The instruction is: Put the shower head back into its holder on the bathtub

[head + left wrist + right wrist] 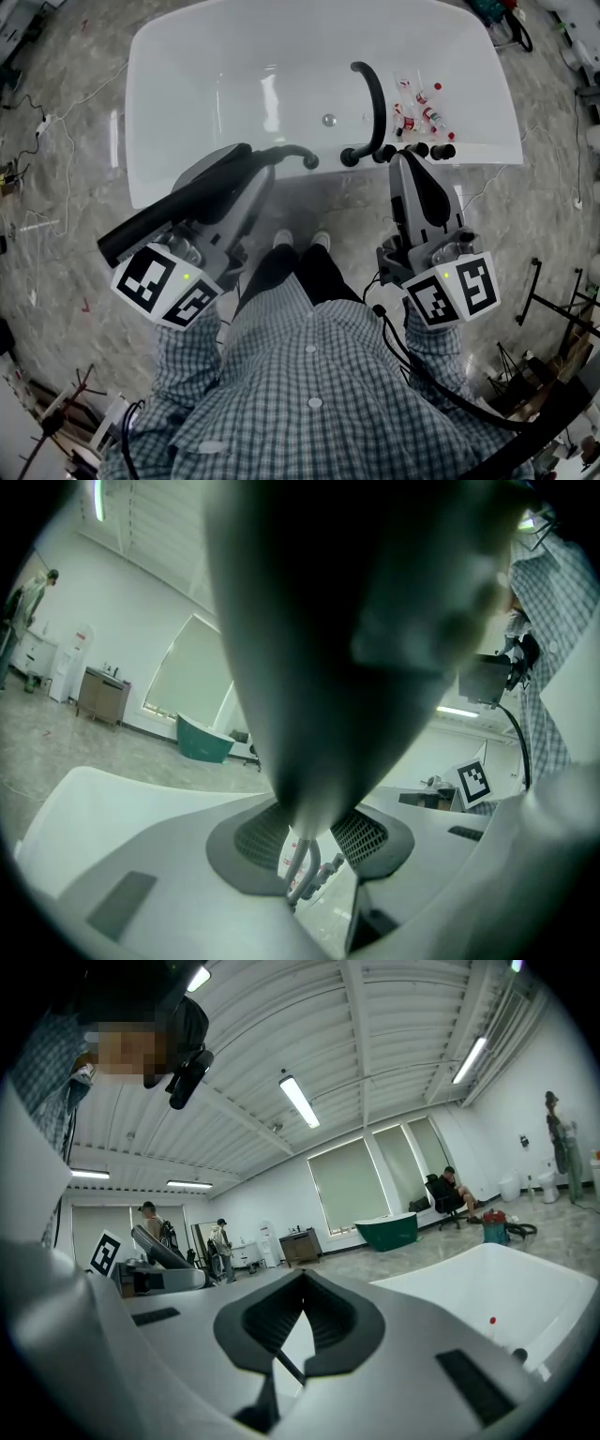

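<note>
Gripping the shower head [148,223], left tongs [257,176] angle toward the bathtub [187,56].

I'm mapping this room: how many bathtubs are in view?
2. The white oval bathtub fills the top of the head view; a teal-green bathtub sits far off below the windows, seen from both gripper views. More may be hidden.

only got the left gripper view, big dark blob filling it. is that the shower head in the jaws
Observer: Yes. The head view shows the left gripper shut on the black shower head, whose front end is at the near rim of the bathtub.
Operator: where's the right one
Observer: The right gripper is shut and empty, with its tips by the black taps on that same rim.
</note>
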`<state>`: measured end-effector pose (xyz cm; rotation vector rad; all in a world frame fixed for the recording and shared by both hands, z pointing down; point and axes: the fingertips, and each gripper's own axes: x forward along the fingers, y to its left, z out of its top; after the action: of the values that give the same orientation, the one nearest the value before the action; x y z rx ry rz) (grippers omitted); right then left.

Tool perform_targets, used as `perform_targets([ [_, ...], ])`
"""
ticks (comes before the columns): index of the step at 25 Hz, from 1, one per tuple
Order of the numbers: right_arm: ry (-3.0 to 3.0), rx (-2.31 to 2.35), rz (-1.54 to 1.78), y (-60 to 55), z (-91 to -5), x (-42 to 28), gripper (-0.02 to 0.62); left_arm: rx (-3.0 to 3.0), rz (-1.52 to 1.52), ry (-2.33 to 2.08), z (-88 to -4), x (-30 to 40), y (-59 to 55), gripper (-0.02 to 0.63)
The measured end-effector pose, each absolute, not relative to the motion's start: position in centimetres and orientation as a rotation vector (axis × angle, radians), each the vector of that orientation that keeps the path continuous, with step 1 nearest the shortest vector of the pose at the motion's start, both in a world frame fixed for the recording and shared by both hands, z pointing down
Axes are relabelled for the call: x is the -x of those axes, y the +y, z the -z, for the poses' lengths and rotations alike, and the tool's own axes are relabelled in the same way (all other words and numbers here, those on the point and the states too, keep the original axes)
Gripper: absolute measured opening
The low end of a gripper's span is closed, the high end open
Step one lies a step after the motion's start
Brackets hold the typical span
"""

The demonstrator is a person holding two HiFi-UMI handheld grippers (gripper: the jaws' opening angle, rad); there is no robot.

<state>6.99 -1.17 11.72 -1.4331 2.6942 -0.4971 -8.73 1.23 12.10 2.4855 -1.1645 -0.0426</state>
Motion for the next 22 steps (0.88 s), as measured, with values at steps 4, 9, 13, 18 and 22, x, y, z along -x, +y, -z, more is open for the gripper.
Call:
perform_targets([
  [4, 2.701, 1.437, 0.518, -1.4, -12.6, -7.0, 0.006, -2.488, 0.009, -1.154, -13.0, 8.7, 1.1, 0.14],
  [9, 2.708, 1.441, 0.541, -1.6, -13.6, -6.9, 0.006, -2.468, -0.005, -1.159, -13.9, 8.8, 0.9, 0.14],
  [13, 2.711, 1.451, 0.563, -1.7, -14.2, -6.9, 0.006, -2.456, -0.017, -1.159, -14.4, 8.9, 0.9, 0.14],
  [18, 2.714, 1.452, 0.579, -1.7, -15.1, -6.8, 0.006, -2.448, -0.025, -1.164, -15.3, 9.1, 0.7, 0.14],
  [22, 2.719, 1.452, 0.592, -1.8, -15.6, -6.6, 0.006, -2.436, -0.03, -1.165, -16.0, 9.2, 0.7, 0.14],
])
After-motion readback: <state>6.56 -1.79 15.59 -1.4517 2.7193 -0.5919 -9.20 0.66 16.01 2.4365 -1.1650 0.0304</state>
